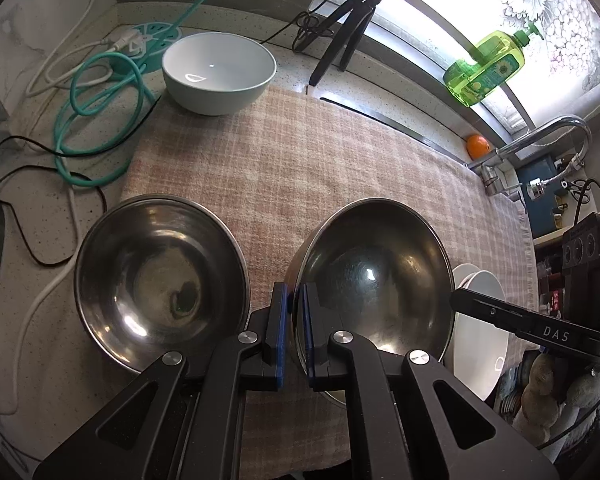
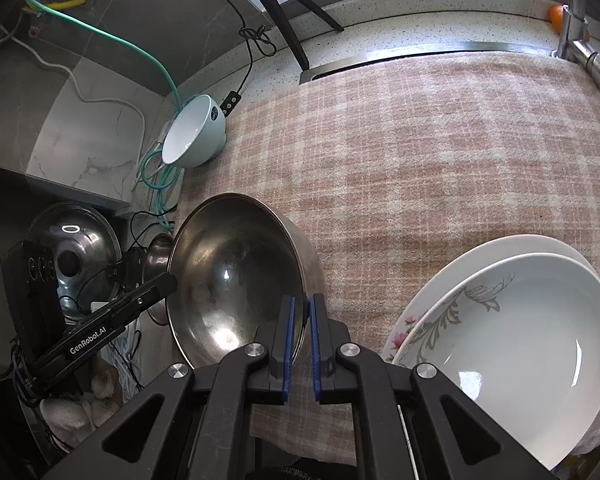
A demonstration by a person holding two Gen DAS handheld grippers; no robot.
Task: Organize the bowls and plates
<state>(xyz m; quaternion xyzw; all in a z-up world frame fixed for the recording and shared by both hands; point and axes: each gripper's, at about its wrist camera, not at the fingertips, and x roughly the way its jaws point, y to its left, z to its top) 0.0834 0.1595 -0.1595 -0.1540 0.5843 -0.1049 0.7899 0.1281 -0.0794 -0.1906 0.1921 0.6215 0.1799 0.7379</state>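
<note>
A steel bowl (image 1: pixel 372 280) (image 2: pixel 236 280) is held tilted over the pink checked towel (image 1: pixel 300 152) by both grippers. My left gripper (image 1: pixel 296 292) is shut on its near-left rim, and my right gripper (image 2: pixel 305 304) is shut on the opposite rim. Each gripper shows in the other's view, the right gripper (image 1: pixel 458 300) and the left gripper (image 2: pixel 170 282), at the bowl's edge. A second steel bowl (image 1: pixel 160 280) sits just left of the held one. Two stacked white plates (image 2: pixel 520 340) lie to the right. A pale green bowl (image 1: pixel 220 72) stands at the towel's far left corner.
Teal and white cables (image 1: pixel 96 112) coil on the speckled counter left of the towel. A black tripod (image 1: pixel 348 28), a green soap bottle (image 1: pixel 484 68), an orange (image 1: pixel 478 146) and the faucet (image 1: pixel 540 140) line the back. A shiny pot lid (image 2: pixel 72 256) lies at the left.
</note>
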